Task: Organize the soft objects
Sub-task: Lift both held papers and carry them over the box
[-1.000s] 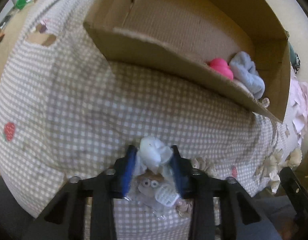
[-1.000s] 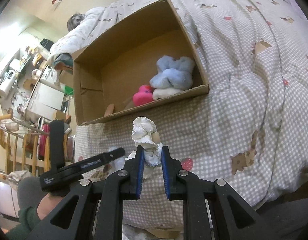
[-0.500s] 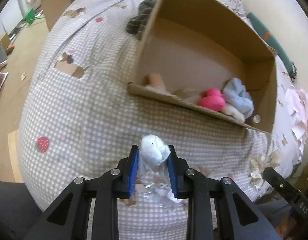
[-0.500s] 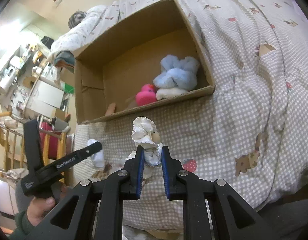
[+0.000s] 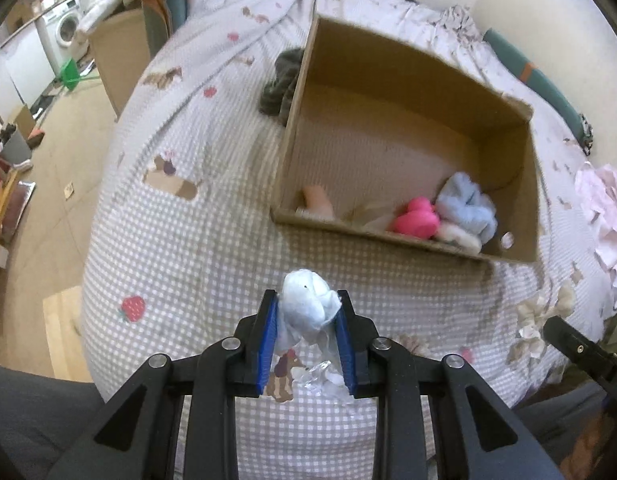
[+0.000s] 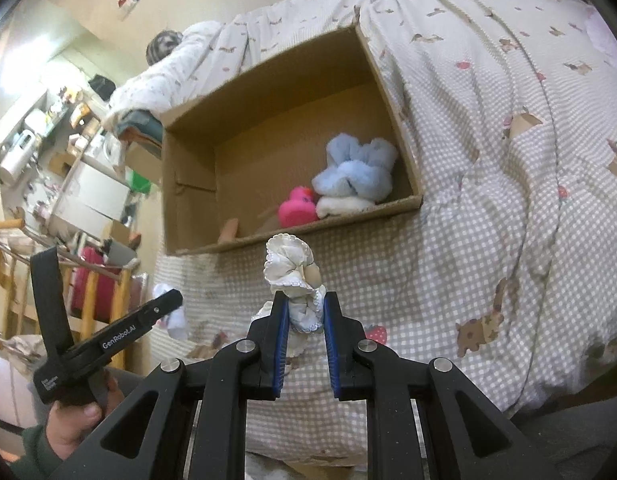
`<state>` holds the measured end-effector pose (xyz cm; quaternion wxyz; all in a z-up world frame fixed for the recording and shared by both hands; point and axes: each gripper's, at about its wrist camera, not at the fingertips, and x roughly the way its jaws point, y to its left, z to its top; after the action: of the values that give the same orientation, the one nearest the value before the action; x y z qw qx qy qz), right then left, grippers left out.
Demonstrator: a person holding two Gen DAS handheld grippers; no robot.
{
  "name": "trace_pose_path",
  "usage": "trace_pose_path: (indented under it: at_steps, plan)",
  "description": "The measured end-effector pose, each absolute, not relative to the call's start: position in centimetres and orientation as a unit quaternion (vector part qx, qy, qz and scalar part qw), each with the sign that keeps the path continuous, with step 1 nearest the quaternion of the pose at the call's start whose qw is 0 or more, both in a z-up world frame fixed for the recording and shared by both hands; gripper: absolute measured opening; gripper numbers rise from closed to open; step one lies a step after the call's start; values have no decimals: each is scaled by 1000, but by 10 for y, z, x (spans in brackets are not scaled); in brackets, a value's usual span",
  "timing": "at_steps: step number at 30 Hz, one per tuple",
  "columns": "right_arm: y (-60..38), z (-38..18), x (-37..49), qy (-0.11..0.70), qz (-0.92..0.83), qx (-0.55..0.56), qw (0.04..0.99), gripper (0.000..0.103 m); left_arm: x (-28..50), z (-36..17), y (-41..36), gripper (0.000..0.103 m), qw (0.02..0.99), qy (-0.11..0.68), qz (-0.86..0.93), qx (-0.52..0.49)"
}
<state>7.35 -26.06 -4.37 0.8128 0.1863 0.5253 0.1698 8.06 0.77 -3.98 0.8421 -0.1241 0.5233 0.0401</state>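
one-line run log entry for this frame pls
left tongs: shut on pale blue cloth bundle | right tongs: shut on cream frilled fabric piece | brown cardboard box: holds pink plush, light blue fluffy toy

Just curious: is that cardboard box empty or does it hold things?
Partly filled: the cardboard box holds a pink toy and blue plush.

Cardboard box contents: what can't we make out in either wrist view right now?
- Cardboard box, left wrist view: items behind the near wall are cut off; the tan item is blurred, unidentifiable.
- Right wrist view: white item lies mostly hidden under the blue plush.
- Pink toy: lower part hidden by the near wall.
- Left gripper: the pale bundle it holds covers its lower wrapping; what it is stays unclear.
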Motion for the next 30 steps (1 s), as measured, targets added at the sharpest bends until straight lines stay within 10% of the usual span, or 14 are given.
trace_pose_path:
  at_steps: [30]
  plan:
    - [-258,-14,166,475,185,189,839,19,182,26,-6,25,895,442,-10,-58]
